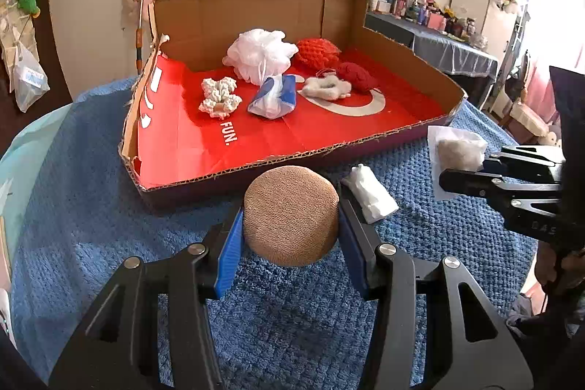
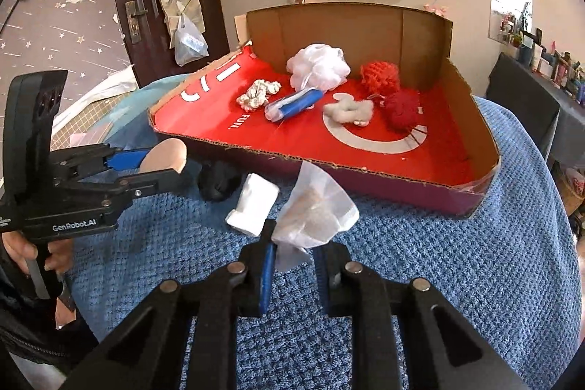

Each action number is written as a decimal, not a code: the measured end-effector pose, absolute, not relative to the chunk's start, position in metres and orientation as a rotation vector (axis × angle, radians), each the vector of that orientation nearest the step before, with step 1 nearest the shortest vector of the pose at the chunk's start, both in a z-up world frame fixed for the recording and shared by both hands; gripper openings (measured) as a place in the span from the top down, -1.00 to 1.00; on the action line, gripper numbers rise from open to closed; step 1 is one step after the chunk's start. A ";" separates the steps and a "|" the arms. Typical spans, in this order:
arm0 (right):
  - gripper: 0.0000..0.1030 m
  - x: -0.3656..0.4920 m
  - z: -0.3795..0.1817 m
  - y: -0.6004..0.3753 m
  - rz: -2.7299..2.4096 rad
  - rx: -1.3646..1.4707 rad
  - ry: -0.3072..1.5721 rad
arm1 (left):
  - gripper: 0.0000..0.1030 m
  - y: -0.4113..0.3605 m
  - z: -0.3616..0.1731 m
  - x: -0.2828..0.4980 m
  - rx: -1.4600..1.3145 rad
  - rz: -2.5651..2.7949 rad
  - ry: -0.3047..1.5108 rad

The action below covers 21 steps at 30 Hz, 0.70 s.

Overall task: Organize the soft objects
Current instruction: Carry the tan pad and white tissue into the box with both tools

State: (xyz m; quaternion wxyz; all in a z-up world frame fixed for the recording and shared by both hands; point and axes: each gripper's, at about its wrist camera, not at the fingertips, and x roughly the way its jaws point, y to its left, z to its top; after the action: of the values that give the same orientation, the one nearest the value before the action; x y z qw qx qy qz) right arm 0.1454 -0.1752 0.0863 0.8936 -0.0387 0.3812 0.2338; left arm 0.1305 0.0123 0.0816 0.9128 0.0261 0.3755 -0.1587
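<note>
Left gripper (image 1: 290, 225): its blue-padded fingers (image 1: 229, 243) are clenched on the tan round cushion (image 1: 290, 214), which sits between them just above the blue knitted cover (image 1: 109, 207) on the table, near the box's front wall.
Doing this step well: I judge the cushion is meant for the box. Lift it clear of the near cardboard edge before moving it forward, and keep the squeeze light, since a soft round thing may squirt out sideways. Let go only over bare red floor.
White folded wad (image 1: 371, 194): lies loose on the cover, just right of the cushion, outside the box; likely a later pick.
Right gripper (image 2: 292, 265): its fingers pinch the lower edge of a sheer white pouch (image 2: 314, 211) with pale stuffing inside. The hold is on a thin corner, so it could slip free.
Cardboard box (image 1: 329, 152): low, open-topped, red printed floor, its far wall the tallest.
Box contents, left to right: white crocheted piece (image 1: 219, 96); blue and white packet (image 1: 272, 96); white mesh pouf (image 1: 257, 53) behind it; pale fuzzy piece (image 1: 327, 87); red crocheted piece (image 1: 316, 52); dark red yarn ball (image 1: 356, 75).
Free room: the near half and the right side of the floor are bare.
</note>
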 end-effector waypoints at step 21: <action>0.59 0.212 0.120 -0.197 0.472 0.011 0.795 | 0.09 0.009 0.113 0.180 0.070 -0.360 0.775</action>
State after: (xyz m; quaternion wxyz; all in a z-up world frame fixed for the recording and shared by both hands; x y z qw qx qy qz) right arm 0.2124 -0.1973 0.1197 0.8950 0.0053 0.3835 0.2278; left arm 0.1804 0.0092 0.1125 0.9095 0.0340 0.3757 -0.1744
